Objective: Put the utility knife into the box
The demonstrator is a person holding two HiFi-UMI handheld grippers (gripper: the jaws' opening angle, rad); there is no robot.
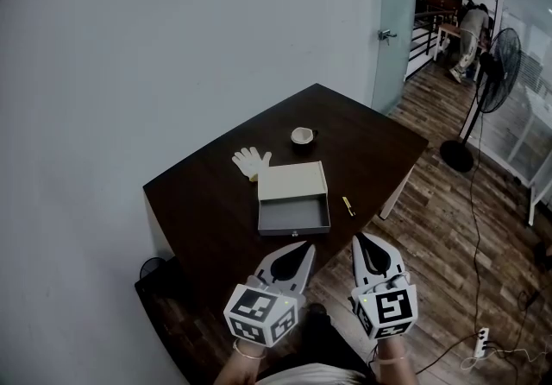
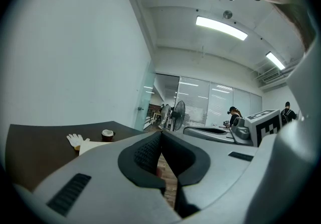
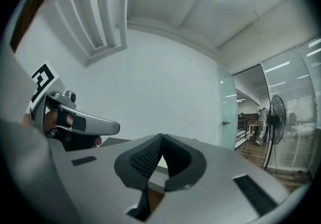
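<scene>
You hold both grippers low in front of you, side by side and close together, tips pointing forward. Your left gripper (image 1: 308, 246) angles slightly inward, its jaws pressed together with nothing between them. Your right gripper (image 1: 358, 239) points straight ahead, its jaws likewise closed and empty. Your left wrist (image 1: 247, 351) and right wrist (image 1: 390, 358) show just behind them.
</scene>
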